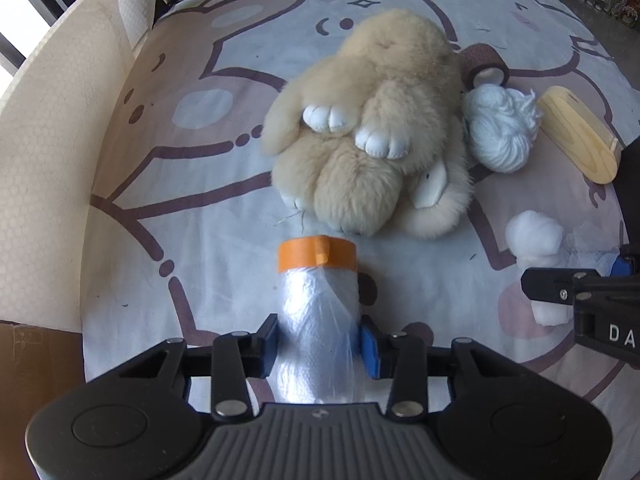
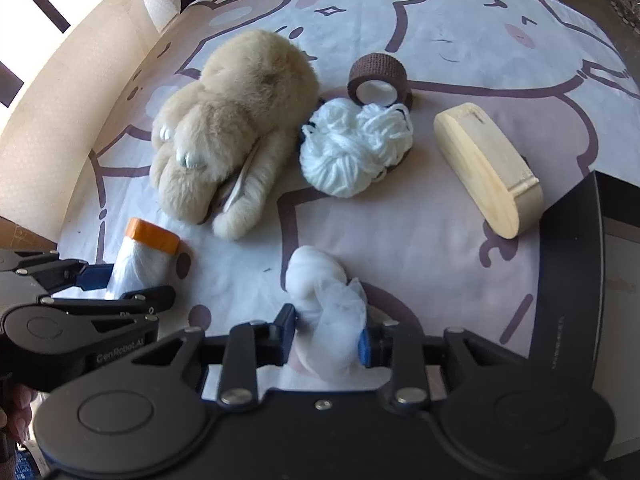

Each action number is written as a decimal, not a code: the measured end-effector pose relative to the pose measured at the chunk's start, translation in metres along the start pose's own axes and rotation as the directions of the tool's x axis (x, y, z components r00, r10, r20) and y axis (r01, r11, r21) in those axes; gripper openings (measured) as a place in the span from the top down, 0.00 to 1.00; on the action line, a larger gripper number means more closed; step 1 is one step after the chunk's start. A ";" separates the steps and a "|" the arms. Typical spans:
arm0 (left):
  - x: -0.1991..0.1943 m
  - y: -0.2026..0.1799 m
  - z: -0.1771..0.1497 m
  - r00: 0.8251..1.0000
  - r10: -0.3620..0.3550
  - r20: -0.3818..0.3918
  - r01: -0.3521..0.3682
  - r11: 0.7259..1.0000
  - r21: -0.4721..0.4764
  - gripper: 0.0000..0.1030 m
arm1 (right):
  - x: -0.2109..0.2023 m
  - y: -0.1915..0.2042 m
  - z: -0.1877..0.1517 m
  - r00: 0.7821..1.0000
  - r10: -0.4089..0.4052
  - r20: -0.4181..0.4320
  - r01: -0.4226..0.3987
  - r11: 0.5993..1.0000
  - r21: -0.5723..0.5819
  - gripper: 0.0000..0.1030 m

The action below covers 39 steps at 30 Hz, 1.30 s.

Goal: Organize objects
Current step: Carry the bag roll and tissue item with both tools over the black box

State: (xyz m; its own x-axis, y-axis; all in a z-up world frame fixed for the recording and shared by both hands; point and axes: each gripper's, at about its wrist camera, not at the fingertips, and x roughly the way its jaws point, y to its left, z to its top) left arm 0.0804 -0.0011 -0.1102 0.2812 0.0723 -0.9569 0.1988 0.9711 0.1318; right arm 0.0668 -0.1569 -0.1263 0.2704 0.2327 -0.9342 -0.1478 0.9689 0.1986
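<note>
Two claws clamped: left gripper (image 1: 319,342) on plastic roll (image 1: 316,304), right gripper (image 2: 327,338) on cotton wad (image 2: 324,300). Slippery film and soft cotton could slip free when lifted.

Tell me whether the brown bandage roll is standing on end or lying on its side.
Lying on its side: the brown bandage roll rests on its curved face, its white core opening facing the camera.

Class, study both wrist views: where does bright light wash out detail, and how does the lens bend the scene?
Left wrist view: window at top left blown out white; bedsheet edges curve barrel-like. Right wrist view: sunlight bleaches the cardboard wall; the yarn ball stays sharp; corners fall dark.
</note>
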 end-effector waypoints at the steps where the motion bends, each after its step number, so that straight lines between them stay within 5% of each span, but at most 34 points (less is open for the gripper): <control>1: -0.003 0.000 0.000 1.000 0.001 0.011 -0.001 1.000 -0.002 0.59 | -0.003 0.000 0.001 1.000 0.005 0.011 -0.005 1.000 0.006 0.71; 17: -0.060 -0.017 0.007 0.987 -0.041 0.154 0.048 0.998 -0.042 0.59 | -0.060 -0.006 0.000 0.988 -0.011 0.157 0.003 0.999 0.051 0.71; 39: -0.109 -0.053 0.008 0.963 -0.089 0.256 0.107 0.992 -0.060 0.59 | -0.122 -0.038 -0.017 0.959 -0.057 0.278 0.029 0.994 0.106 0.71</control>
State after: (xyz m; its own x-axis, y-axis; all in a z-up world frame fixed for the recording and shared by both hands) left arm 0.0464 -0.0621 -0.0106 0.4931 -0.0746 -0.8667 0.1712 0.9852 0.0126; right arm 0.0229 -0.2239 -0.0248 0.5320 0.1912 -0.8249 -0.0384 0.9786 0.2021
